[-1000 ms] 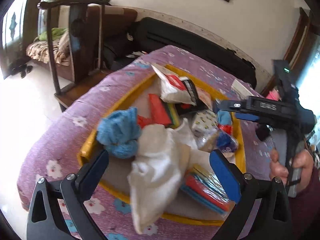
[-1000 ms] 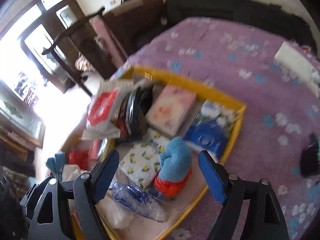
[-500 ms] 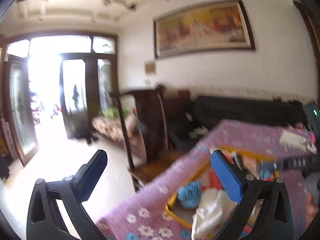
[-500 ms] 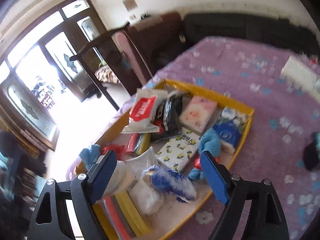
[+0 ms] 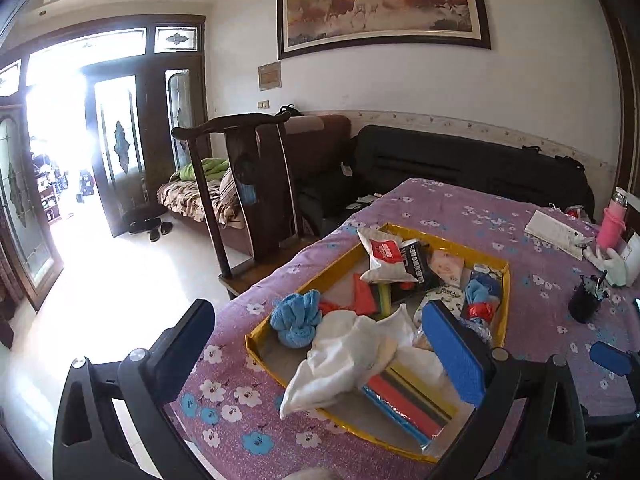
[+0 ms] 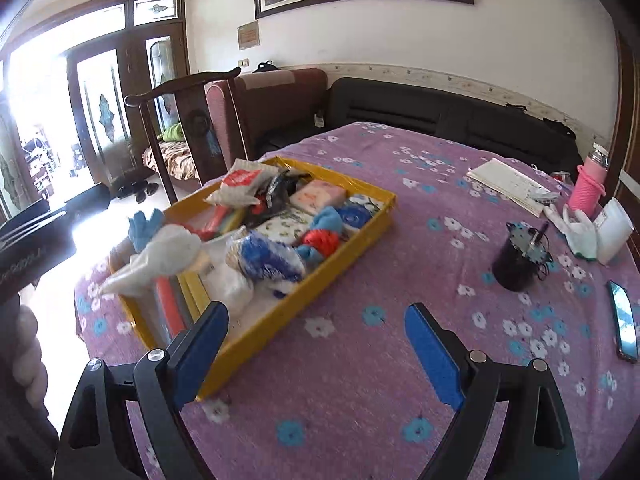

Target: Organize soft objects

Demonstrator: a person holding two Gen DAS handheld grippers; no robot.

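Note:
A yellow tray [image 5: 505,280] [image 6: 362,236] full of soft things sits on a purple flowered tablecloth. In it lie a white cloth [image 5: 344,356] [image 6: 160,260], a blue fuzzy towel [image 5: 296,320], tissue packs [image 5: 384,260] [image 6: 320,196] and a blue-and-red bundle [image 6: 324,232]. My left gripper [image 5: 320,348] is open and empty, held back above the tray's near left end. My right gripper [image 6: 316,352] is open and empty, above the cloth beside the tray's near right side.
On the table's right side stand a dark cup [image 6: 520,260], a phone [image 6: 624,320], a pink bottle [image 6: 588,188], white gloves [image 6: 580,232] and a notebook [image 6: 512,184]. A wooden chair [image 5: 248,184] and a dark sofa [image 5: 460,160] stand behind the table.
Both grippers have pulled back and up from the tray; both stayed open. The left view swung up toward the room, then settled on the table. The tray contents look unmoved.

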